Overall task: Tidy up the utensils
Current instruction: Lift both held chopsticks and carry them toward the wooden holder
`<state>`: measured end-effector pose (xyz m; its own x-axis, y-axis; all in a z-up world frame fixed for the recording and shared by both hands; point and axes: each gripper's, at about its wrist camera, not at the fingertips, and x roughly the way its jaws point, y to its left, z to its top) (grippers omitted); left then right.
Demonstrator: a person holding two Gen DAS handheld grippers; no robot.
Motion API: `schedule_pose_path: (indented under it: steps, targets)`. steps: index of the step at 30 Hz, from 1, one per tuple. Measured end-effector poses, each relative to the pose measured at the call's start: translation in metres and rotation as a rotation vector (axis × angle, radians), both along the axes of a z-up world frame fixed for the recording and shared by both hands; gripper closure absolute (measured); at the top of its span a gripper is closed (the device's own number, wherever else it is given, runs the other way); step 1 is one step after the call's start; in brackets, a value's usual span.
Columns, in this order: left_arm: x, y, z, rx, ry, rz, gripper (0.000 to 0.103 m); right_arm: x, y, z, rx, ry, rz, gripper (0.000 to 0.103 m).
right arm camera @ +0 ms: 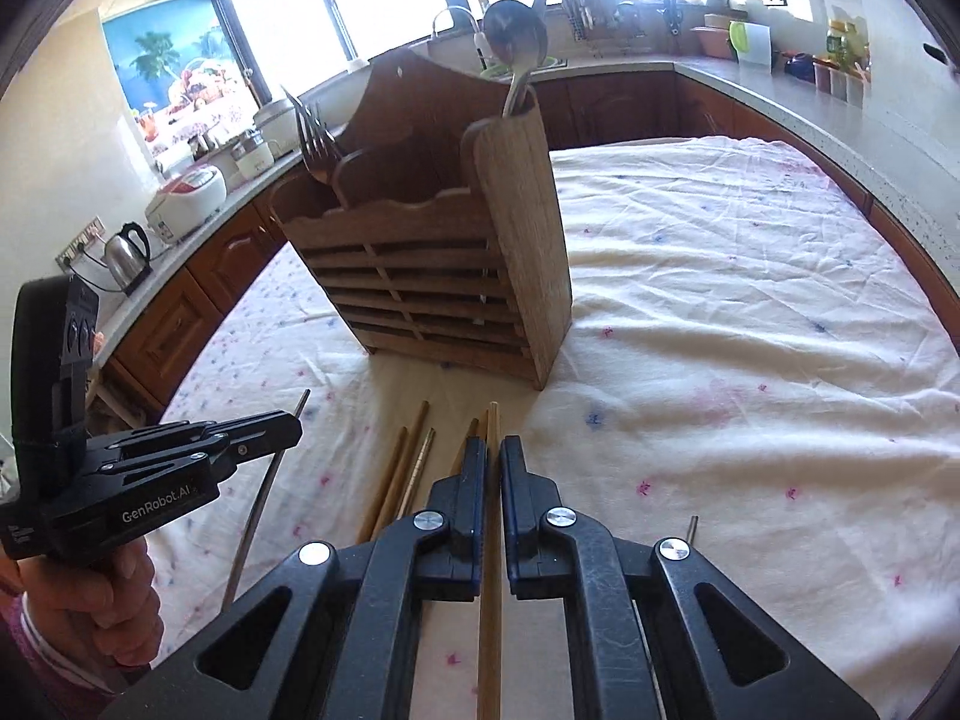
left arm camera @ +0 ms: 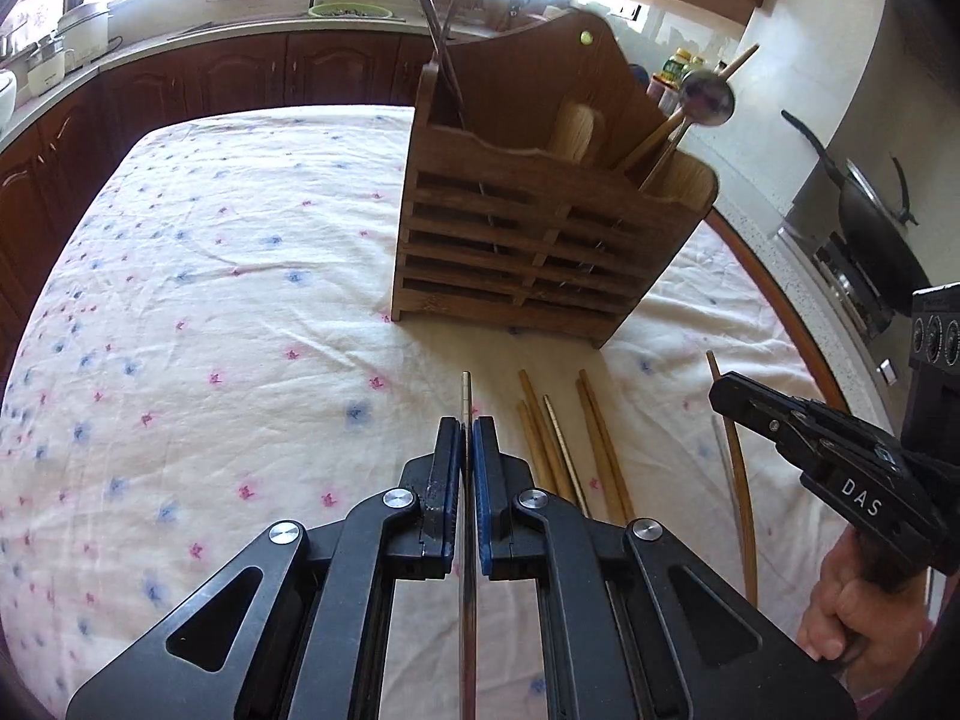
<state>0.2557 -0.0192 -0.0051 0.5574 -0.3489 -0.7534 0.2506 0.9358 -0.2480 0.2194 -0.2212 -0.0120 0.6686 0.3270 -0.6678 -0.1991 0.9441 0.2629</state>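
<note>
My left gripper (left arm camera: 468, 427) is shut on a metal chopstick (left arm camera: 466, 387) whose tip sticks out past the blue pads, above the cloth. My right gripper (right arm camera: 493, 447) is shut on a wooden chopstick (right arm camera: 493, 417) in the same way. Several more chopsticks (left arm camera: 561, 438) (right arm camera: 408, 468), wooden and metal, lie on the cloth between the two grippers. Behind them stands a slatted wooden utensil holder (left arm camera: 528, 240) (right arm camera: 444, 264) with a spoon (right arm camera: 516, 30), a fork (right arm camera: 312, 132) and wooden sticks in its compartments. Each wrist view also shows the other gripper (left arm camera: 723, 390) (right arm camera: 294, 420), hand-held, with its stick.
A floral white cloth (left arm camera: 210, 300) covers the round table. One more metal stick tip (right arm camera: 693, 525) shows at the right gripper's right side. Counters with a kettle (right arm camera: 127, 252), rice cookers and a wok (left arm camera: 870, 228) ring the table.
</note>
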Motion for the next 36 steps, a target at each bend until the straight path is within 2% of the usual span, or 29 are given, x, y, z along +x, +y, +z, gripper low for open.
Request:
schedule_pose_path:
  steps: [5, 15, 22, 36]
  targets:
    - [-0.024, 0.022, 0.035, -0.055, -0.072, 0.011, 0.099, -0.025, -0.005, 0.037, 0.024, -0.078, -0.011, 0.098]
    - [-0.056, 0.039, 0.079, -0.096, -0.163, 0.020, 0.099, -0.064, -0.013, 0.092, 0.047, -0.223, -0.025, 0.098]
    - [-0.070, 0.048, 0.097, -0.119, -0.221, 0.038, 0.099, -0.075, -0.016, 0.108, 0.065, -0.271, -0.037, 0.098]
    - [-0.071, 0.052, 0.111, -0.120, -0.266, 0.054, 0.099, -0.077, -0.021, 0.121, 0.078, -0.318, -0.044, 0.098]
